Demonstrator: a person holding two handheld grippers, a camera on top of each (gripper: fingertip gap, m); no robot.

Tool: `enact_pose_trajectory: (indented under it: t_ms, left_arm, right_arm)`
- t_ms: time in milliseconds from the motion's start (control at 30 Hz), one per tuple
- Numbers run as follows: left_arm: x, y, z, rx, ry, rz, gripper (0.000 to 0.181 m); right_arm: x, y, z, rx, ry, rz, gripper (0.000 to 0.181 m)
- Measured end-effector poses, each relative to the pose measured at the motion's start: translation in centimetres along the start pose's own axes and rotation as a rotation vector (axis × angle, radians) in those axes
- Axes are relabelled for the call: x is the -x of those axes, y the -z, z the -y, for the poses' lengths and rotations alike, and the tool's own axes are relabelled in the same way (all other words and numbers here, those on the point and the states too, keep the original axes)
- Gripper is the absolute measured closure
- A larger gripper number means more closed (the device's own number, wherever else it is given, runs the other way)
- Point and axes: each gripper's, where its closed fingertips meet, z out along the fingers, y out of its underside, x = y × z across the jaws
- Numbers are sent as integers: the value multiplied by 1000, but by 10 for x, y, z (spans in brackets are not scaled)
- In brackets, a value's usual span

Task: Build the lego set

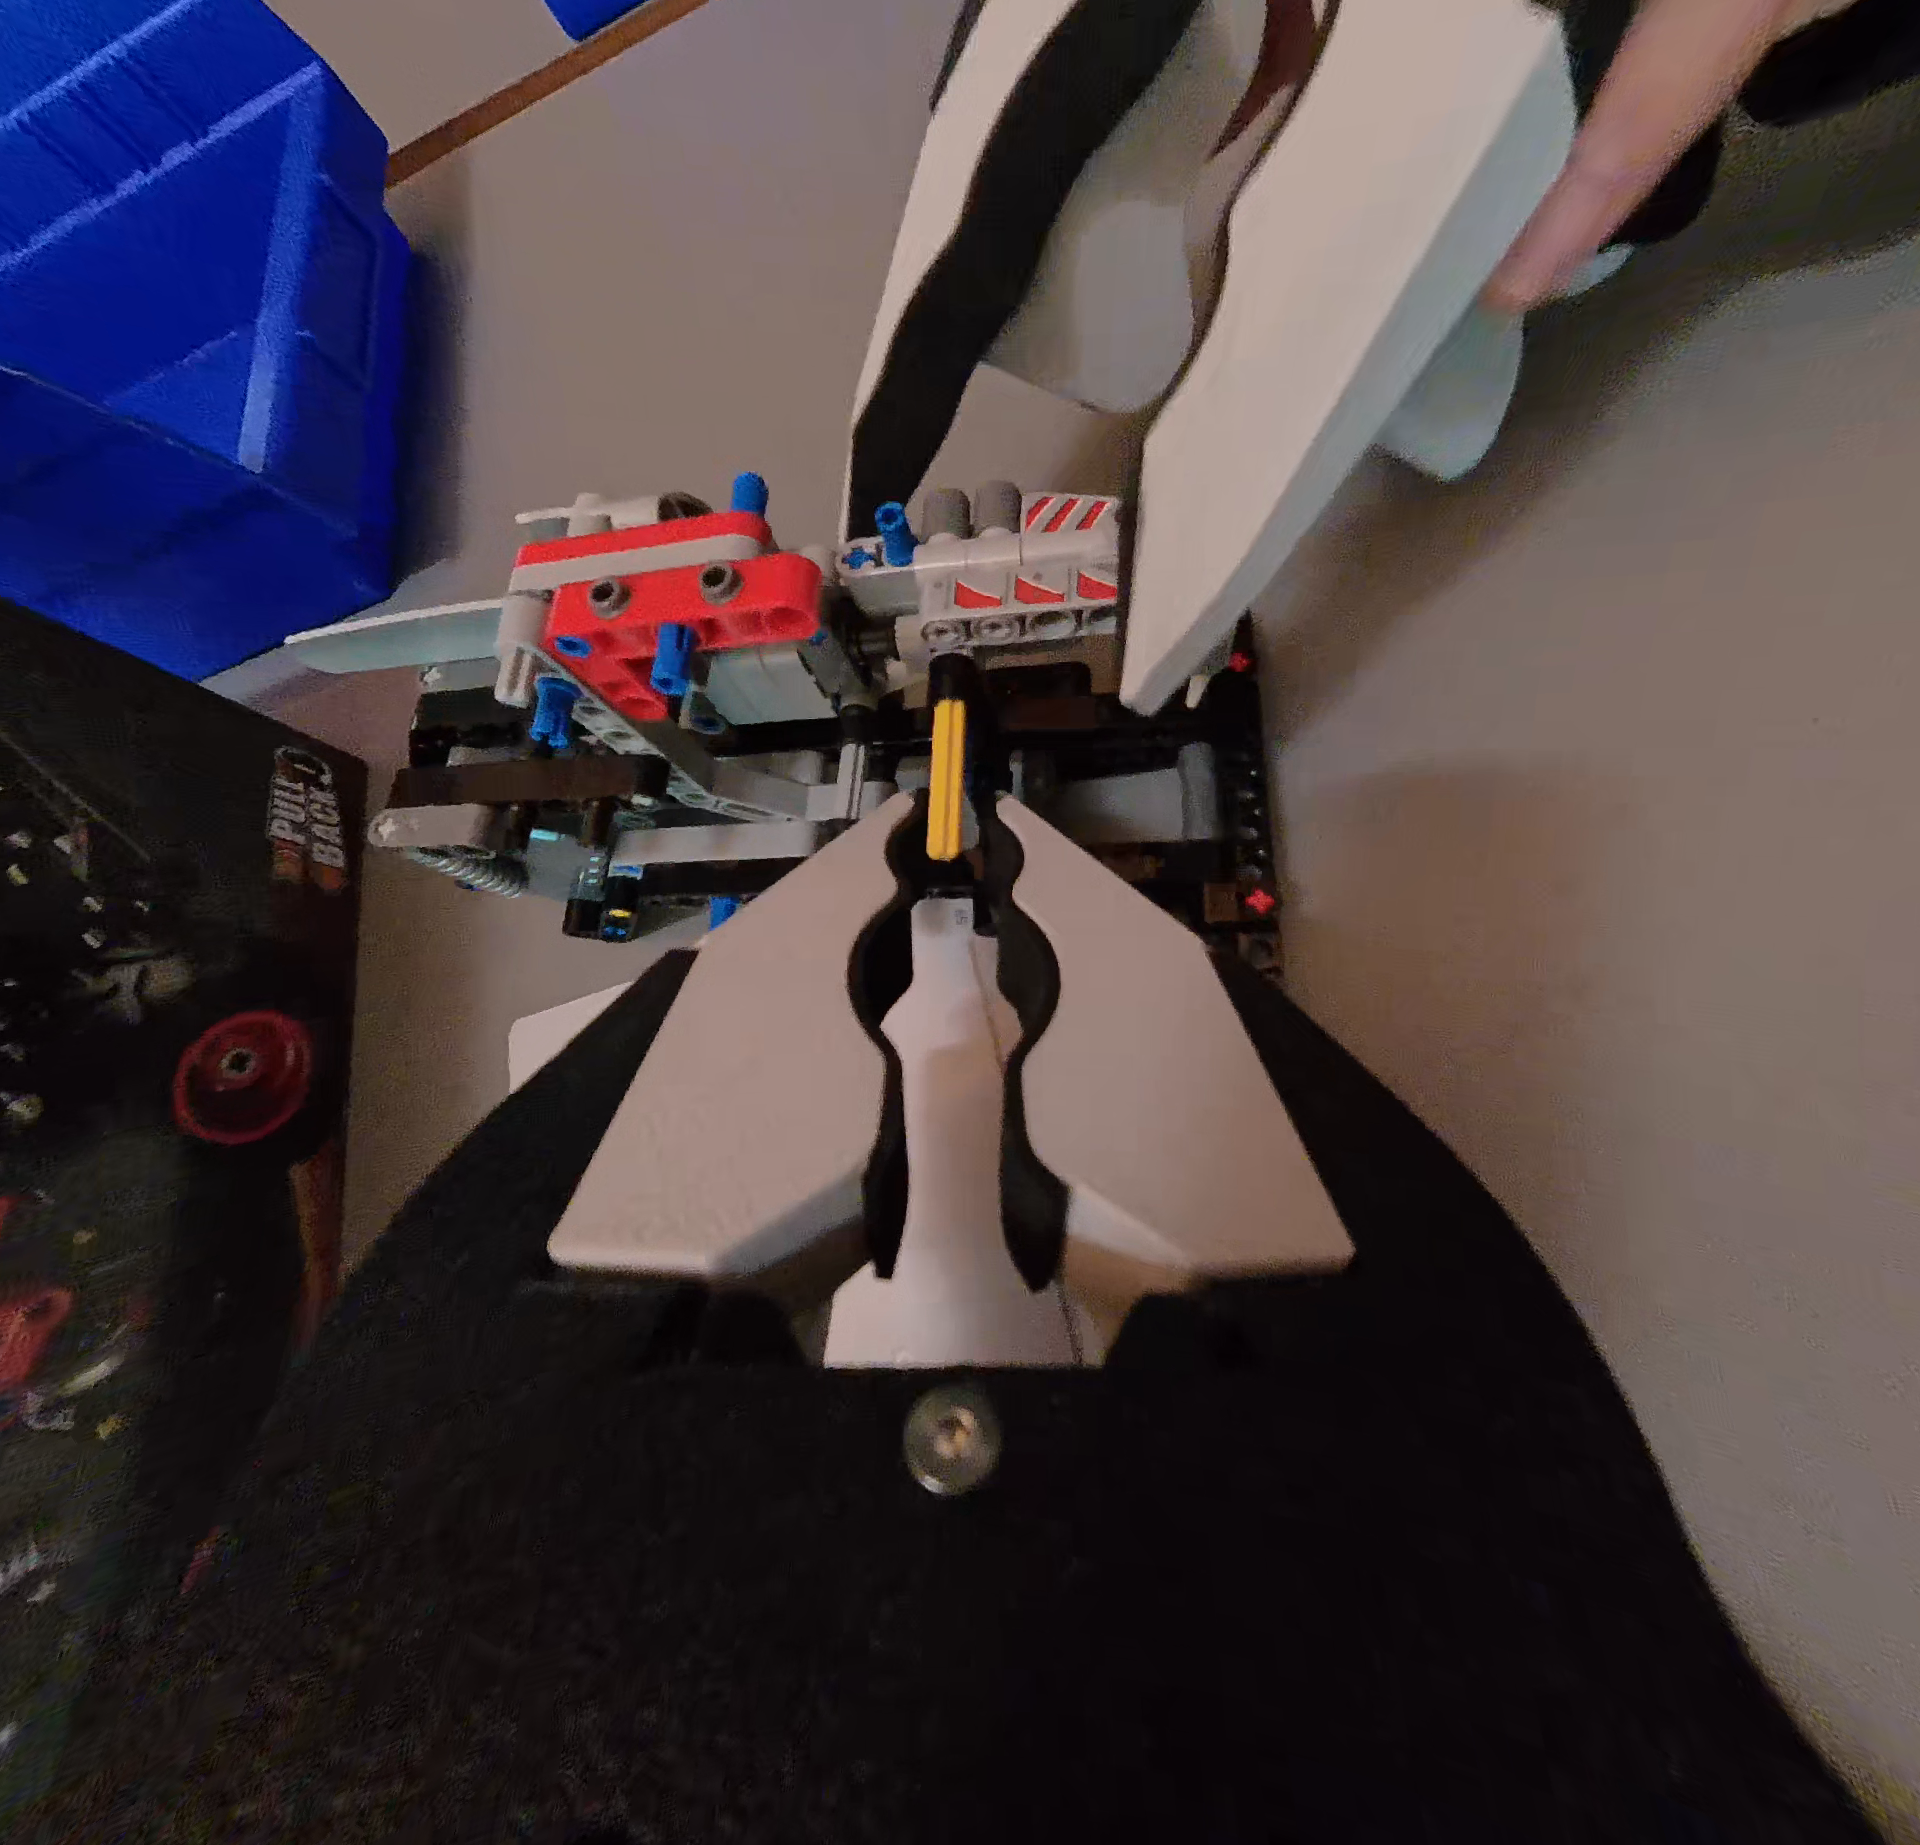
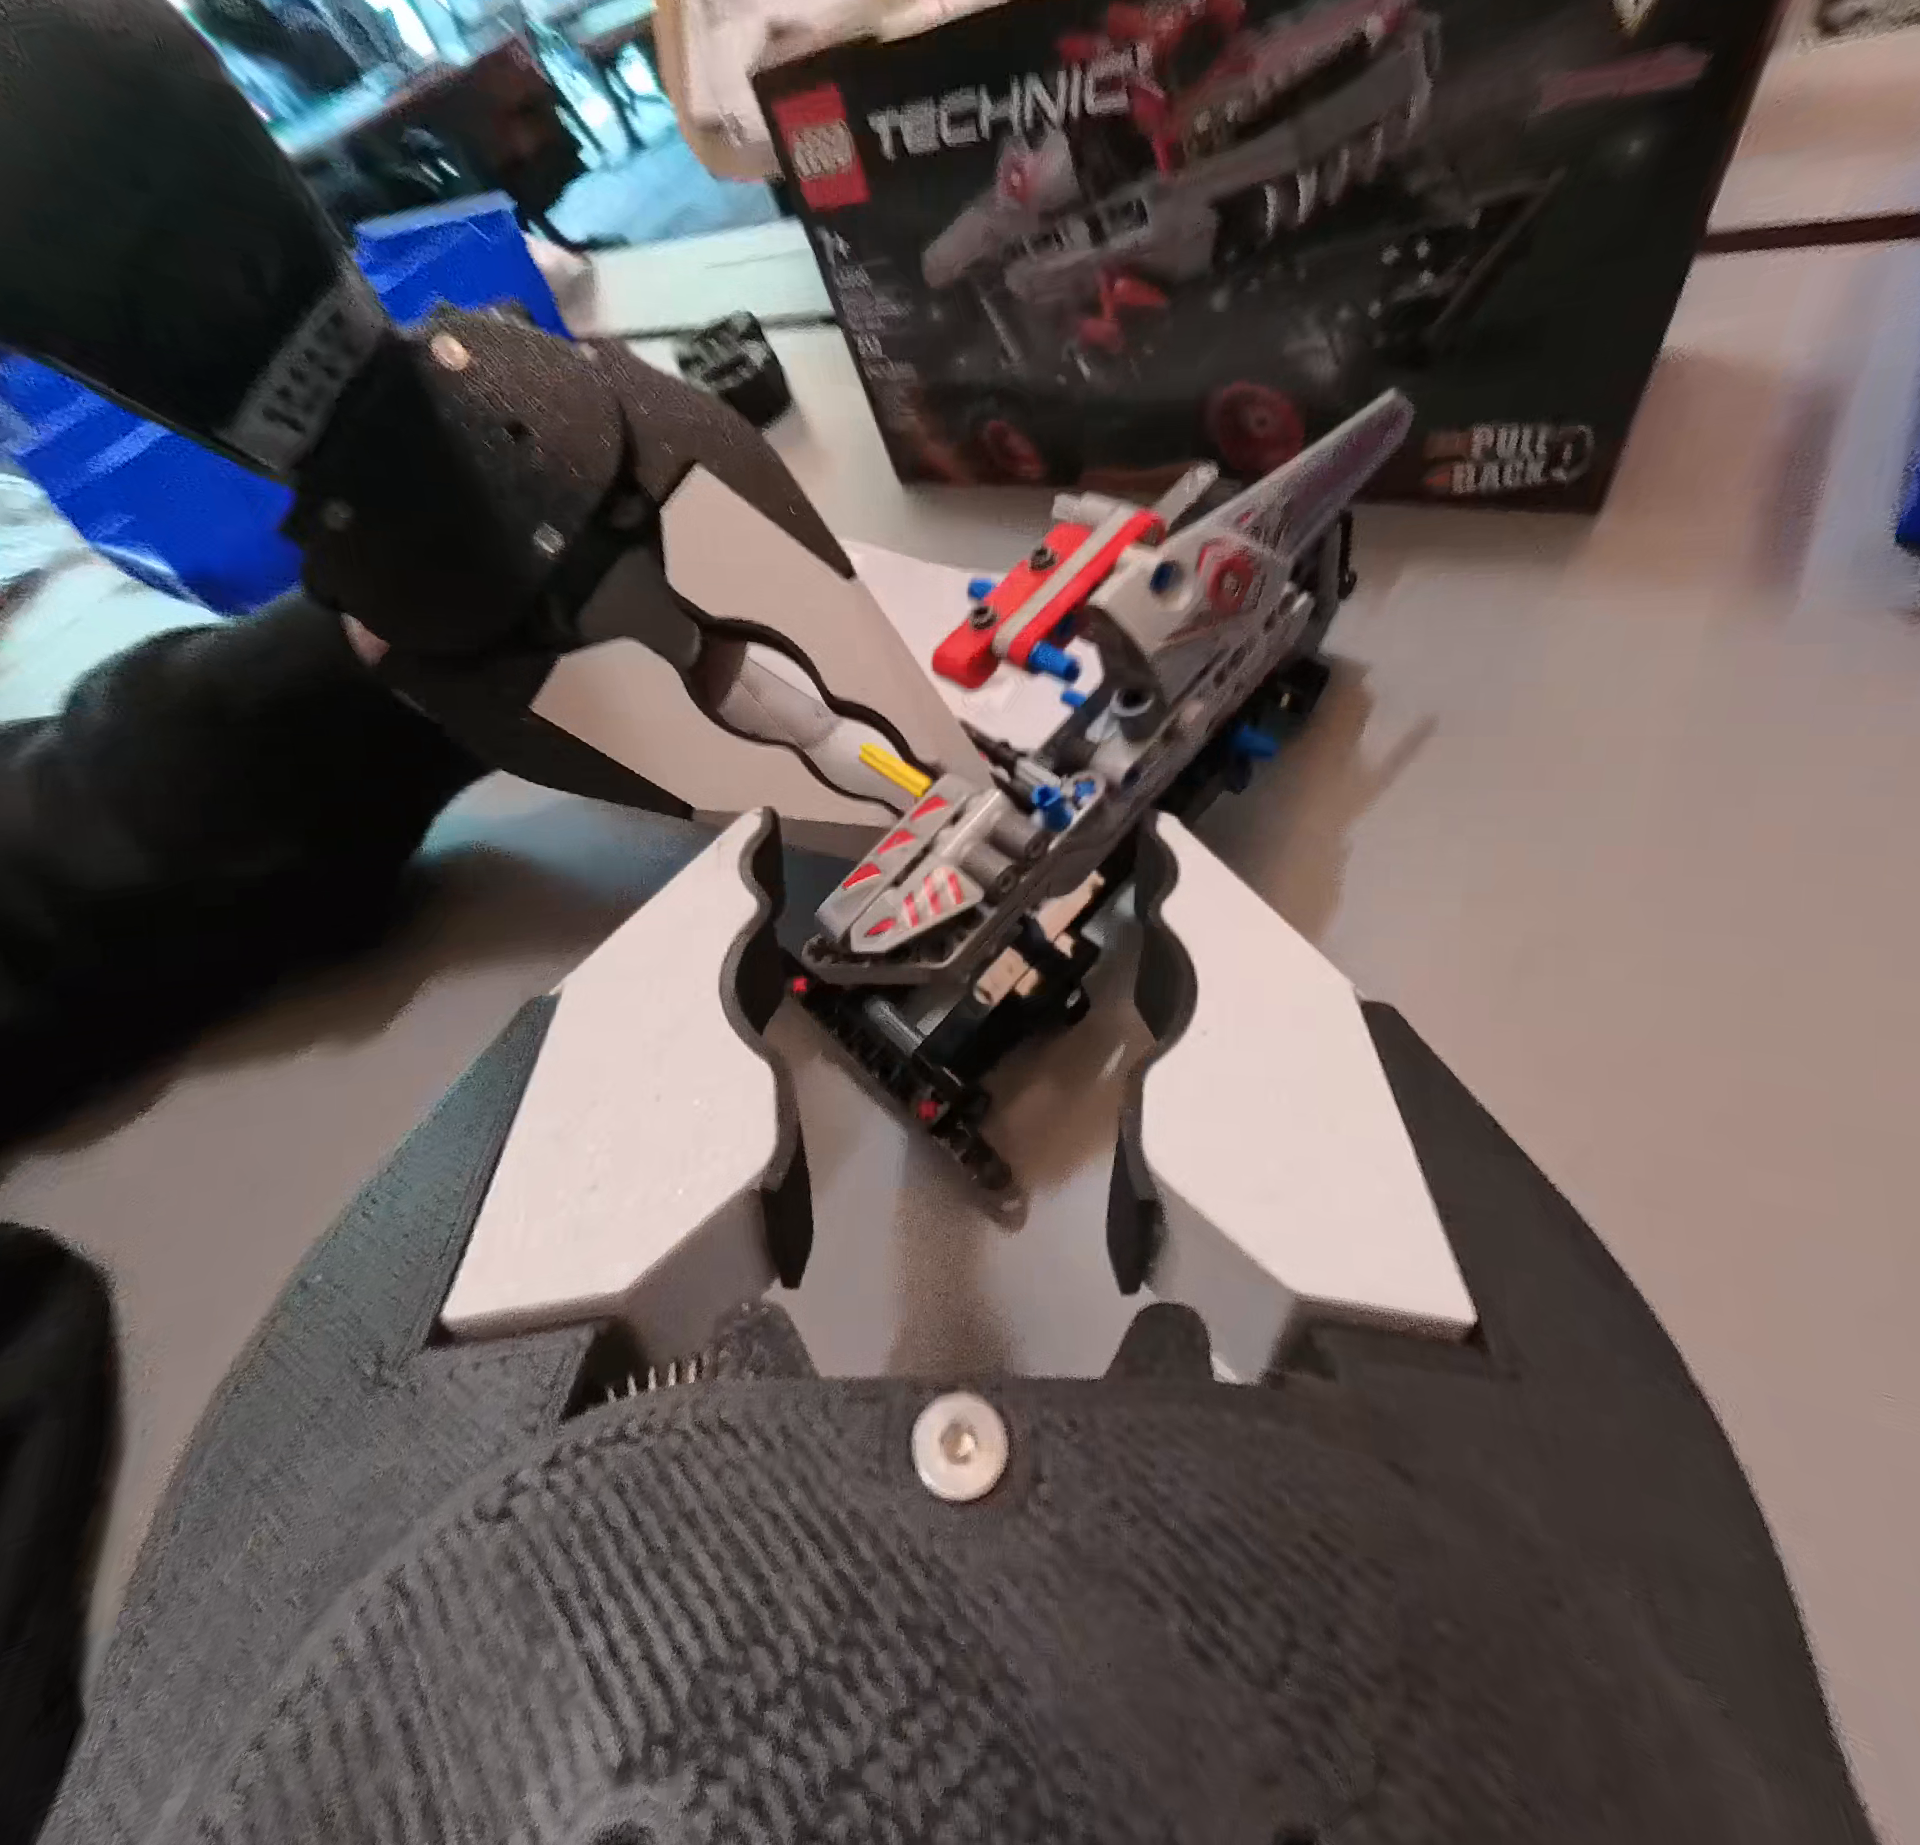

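The part-built lego model (image 1: 686, 600), grey, black and red with blue pins, lies on the pale table (image 1: 1558, 964). My left gripper (image 1: 948, 808) is shut on a yellow axle (image 1: 948, 777). The axle's black front end touches the model's side under the red-striped grey panel (image 1: 1039, 590). My right gripper (image 2: 961, 839) straddles the model's striped end (image 2: 914, 891), with a finger against each side. It shows from above in the left wrist view (image 1: 1174, 548). In the right wrist view the left gripper (image 2: 935, 767) comes in from the left with the yellow axle (image 2: 896, 769).
The dark lego box (image 2: 1247, 237) stands behind the model and also shows in the left wrist view (image 1: 156, 964). Blue bins (image 1: 156, 289) sit at the far left. A small black part (image 2: 727, 361) lies on the table. A person's hand (image 1: 1662, 112) holds the right gripper. Some 4 cm of space lies between my two pairs of fingers.
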Motion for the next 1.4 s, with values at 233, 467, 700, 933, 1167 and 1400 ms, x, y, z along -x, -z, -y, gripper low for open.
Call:
enact_pose_trajectory:
  t_ms: [233, 467, 700, 933, 1167, 1400]
  left_arm:
    - [-3, -4, 4, -45, 2, -7, 176]
    - [3, 11, 9, -59, -28, 2, 173]
    - [10, 20, 22, -120, -60, 52, 139]
    - [21, 26, 50, -59, -224, -66, 102]
    - [23, -13, 53, 247, -543, -324, 78]
    - [8, -34, 41, 374, -672, -479, 83]
  right_arm:
    - [-15, 0, -16, 35, 105, -221, 135]
    - [-31, 24, -22, 75, 262, -202, 147]
    - [-45, 53, -19, 63, 380, -25, 125]
    - [-35, 43, -10, 31, 257, 82, 83]
    - [-40, 24, -21, 89, 282, 39, 103]
    - [-46, 23, -26, 126, 401, 28, 135]
